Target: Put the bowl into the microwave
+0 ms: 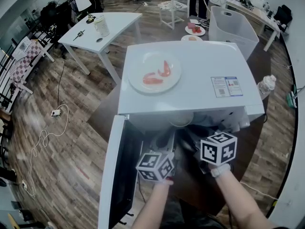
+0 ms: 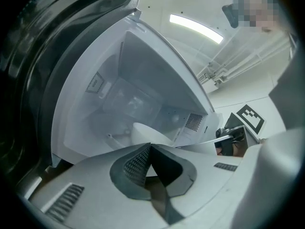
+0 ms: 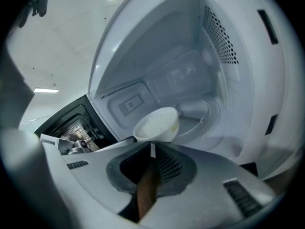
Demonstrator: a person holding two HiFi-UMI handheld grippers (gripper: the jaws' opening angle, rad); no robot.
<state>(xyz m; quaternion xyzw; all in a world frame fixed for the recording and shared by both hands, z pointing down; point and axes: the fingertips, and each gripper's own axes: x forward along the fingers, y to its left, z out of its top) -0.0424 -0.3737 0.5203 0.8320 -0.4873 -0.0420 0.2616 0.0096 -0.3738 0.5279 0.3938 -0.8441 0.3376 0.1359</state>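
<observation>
A white bowl (image 3: 157, 124) holding something white hangs at the mouth of the open white microwave (image 1: 200, 66). Its rim (image 1: 181, 121) just shows under the oven's front edge in the head view. My left gripper (image 2: 150, 149) is shut on the bowl's near side (image 2: 145, 132). My right gripper (image 3: 152, 147) is pinched on the opposite rim, and a thin white strip shows between its tips. In the head view both grippers reach into the cavity, the left (image 1: 167, 142) beside the right (image 1: 196, 136), with their fingertips lost in shadow. The glass turntable (image 3: 205, 123) lies behind the bowl.
The microwave door (image 1: 116, 175) hangs open at the left. A plate with red food (image 1: 155, 71) sits on the oven's top. Behind stand a white table (image 1: 102, 30), a clear plastic bin (image 1: 233, 27) and a bottle (image 1: 266, 86). Cables lie on the wood floor.
</observation>
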